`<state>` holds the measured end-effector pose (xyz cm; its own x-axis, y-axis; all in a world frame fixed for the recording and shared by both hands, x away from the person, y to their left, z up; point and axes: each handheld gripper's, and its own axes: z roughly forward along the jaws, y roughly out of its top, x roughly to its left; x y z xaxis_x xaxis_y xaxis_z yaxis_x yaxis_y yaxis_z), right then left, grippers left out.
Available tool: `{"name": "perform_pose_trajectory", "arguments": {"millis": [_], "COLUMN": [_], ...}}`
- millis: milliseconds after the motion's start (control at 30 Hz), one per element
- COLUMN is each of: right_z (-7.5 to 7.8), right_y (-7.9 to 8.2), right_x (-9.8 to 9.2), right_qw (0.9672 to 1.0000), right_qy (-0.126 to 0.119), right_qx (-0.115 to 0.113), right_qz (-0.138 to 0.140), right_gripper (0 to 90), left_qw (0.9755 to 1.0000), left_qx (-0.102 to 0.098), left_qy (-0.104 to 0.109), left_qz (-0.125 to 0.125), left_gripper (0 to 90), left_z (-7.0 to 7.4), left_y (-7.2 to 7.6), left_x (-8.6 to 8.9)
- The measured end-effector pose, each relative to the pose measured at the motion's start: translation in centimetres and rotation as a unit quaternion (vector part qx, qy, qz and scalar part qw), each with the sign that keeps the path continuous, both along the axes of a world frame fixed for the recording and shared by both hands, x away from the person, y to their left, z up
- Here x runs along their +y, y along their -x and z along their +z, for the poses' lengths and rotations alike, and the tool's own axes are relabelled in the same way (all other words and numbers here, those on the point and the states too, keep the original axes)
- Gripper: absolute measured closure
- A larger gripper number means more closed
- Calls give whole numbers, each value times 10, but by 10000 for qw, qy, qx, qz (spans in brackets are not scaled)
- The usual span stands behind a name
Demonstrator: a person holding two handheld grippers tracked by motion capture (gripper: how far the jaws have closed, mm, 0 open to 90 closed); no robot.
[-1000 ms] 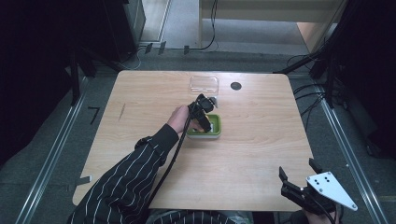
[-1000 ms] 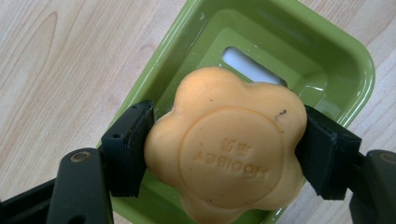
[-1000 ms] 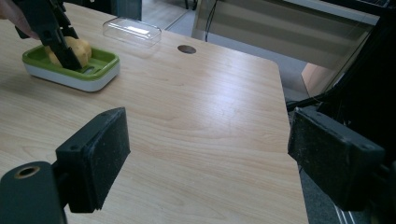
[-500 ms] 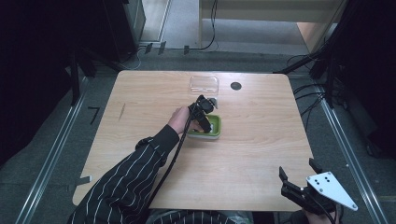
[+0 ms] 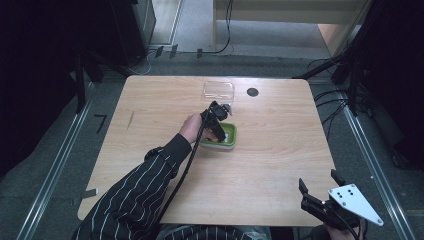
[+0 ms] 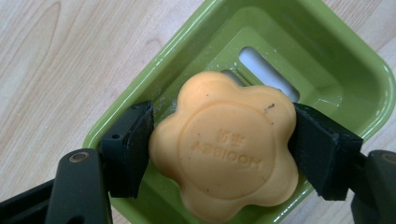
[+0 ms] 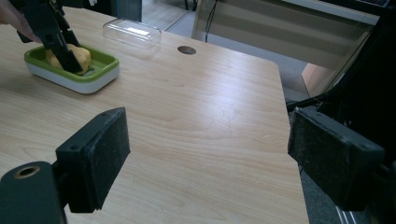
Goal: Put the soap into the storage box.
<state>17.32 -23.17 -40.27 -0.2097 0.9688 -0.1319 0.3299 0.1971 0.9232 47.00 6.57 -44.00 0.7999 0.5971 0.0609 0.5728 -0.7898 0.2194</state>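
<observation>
The left claw (image 5: 218,131) points down from an outstretched striped-sleeved arm, its 2 jaws clamped tight. The right claw (image 5: 320,192) hovers low, jaws spread wide, apparently level.

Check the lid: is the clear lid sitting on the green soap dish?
No, the clear lid lies by itself on the table beyond the green soap dish, which stands uncovered with the soap in it.

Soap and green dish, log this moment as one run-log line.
left gripper: shut on orange soap | soap: over green soap dish | right gripper: open, at table edge | clear lid: behind dish
</observation>
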Motion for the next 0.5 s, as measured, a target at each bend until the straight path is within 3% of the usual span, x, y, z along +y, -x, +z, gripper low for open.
{"name": "perform_pose_trajectory", "arguments": {"millis": [500], "right_z": [0], "right_y": [0], "right_x": [0], "right_qw": [10000], "right_qy": [-3], "right_qx": [8], "right_qz": [8], "right_gripper": [134], "left_qw": [9998], "left_qx": [-163], "left_qy": [82], "left_qz": [61], "left_gripper": [156], "left_z": [14], "left_y": [5], "left_x": [1]}}
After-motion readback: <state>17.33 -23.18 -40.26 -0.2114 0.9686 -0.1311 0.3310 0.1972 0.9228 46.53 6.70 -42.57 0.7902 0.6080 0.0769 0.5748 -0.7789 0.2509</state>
